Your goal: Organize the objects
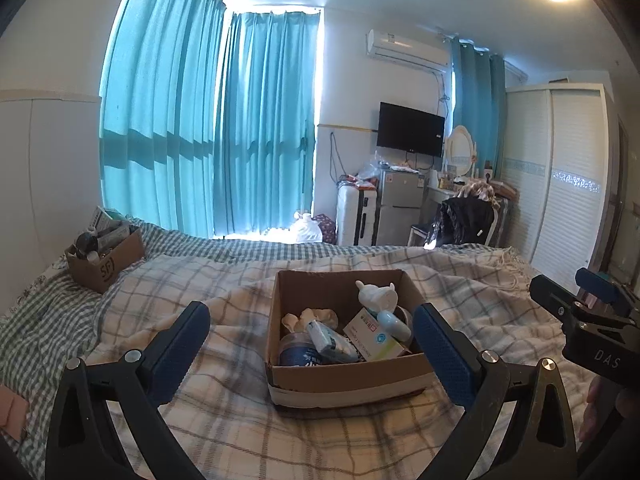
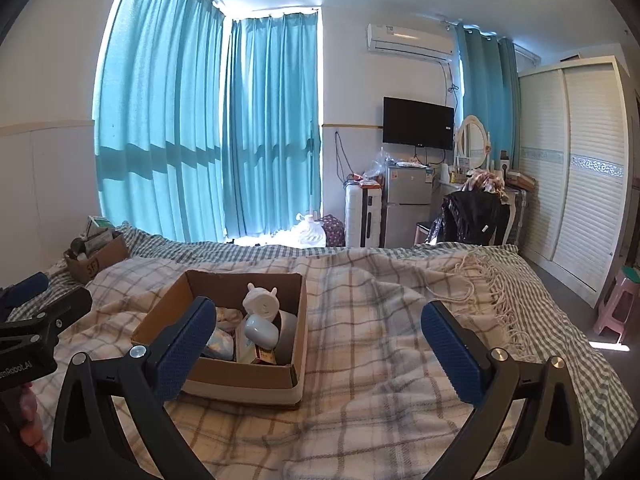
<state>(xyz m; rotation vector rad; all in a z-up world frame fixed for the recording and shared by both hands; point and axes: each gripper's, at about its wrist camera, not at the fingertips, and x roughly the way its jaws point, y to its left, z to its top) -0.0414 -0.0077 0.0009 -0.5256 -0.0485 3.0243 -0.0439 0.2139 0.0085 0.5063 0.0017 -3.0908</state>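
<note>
Both grippers hang over the bed, side by side. The left gripper has its jaws spread wide and nothing between the blue pads, and it looks straight down on the open cardboard box sitting on the plaid blanket. Inside that box: a white animal-shaped toy, a pale blue bottle leaning against it, a white medicine carton, a tissue pack and a dark blue tub, all jumbled together. The right gripper is just as wide and empty, hovering to the right of the box over bare blanket. Far off at the bed's left edge, a second cardboard box stands stuffed with items, well apart from the first
</note>
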